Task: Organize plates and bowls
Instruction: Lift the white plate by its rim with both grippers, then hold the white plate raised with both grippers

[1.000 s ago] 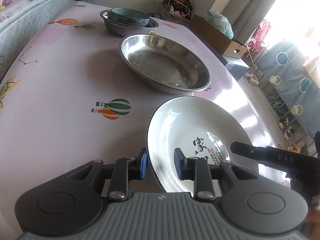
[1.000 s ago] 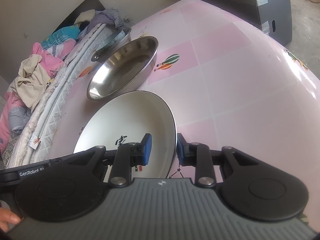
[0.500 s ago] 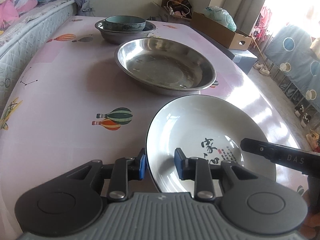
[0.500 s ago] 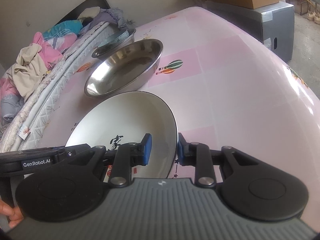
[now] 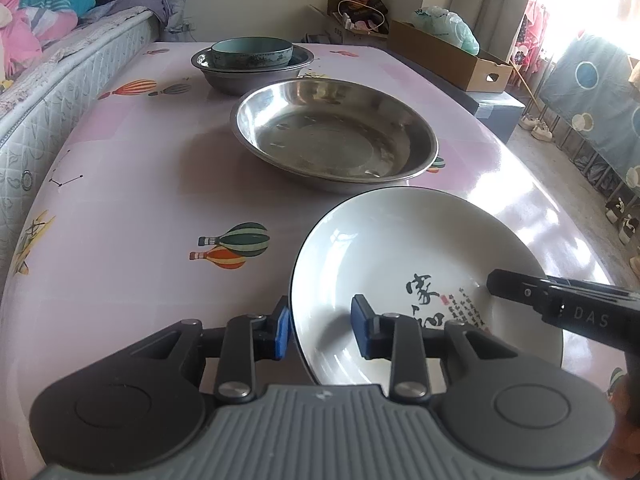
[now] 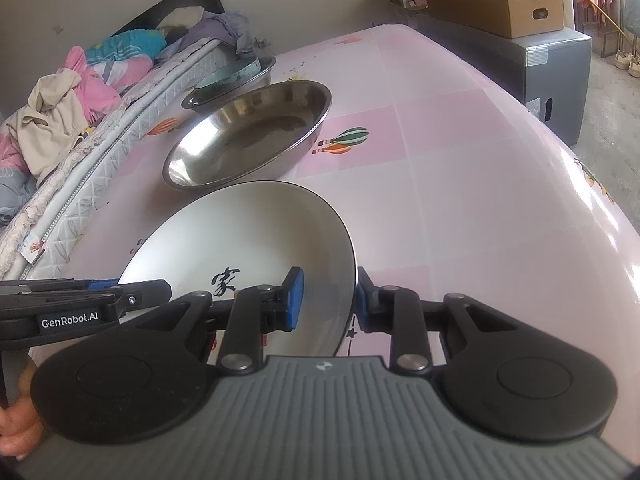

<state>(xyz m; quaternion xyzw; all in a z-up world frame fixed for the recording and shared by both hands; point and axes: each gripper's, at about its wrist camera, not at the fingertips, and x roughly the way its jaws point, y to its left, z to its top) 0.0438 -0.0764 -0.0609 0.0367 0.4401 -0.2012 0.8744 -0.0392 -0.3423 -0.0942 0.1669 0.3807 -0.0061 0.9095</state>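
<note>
Furthest left, the left hand-held gripper [image 5: 320, 332] pinches the near-left rim of the white plate [image 5: 400, 248], one blue pad outside the wall and the other inside on the glaze. The plate sits at the front of the pink bench [image 5: 140, 200], seemingly carried a little above it and tipped slightly, with its far edge close to the wide steel basin [image 5: 336, 140]. It is glazed ceramic, so I judge it stiff, fairly heavy for its thinness, slick under rubber pads and liable to chip or crack if it drops or knocks against metal. The sloping rim is the only sensible place to take hold, and a hold on two opposite sides keeps it from swinging. On the plate's right side the right hand-held gripper [image 6: 326, 300] does the same, its pads closed across the rim from within and without. Beyond, a teal bowl [image 5: 252, 50] nests in a smaller steel bowl [image 5: 240, 76]. If the plate goes into the basin, it should be lowered level and gently, since glaze on steel slides and rings hard.
</note>
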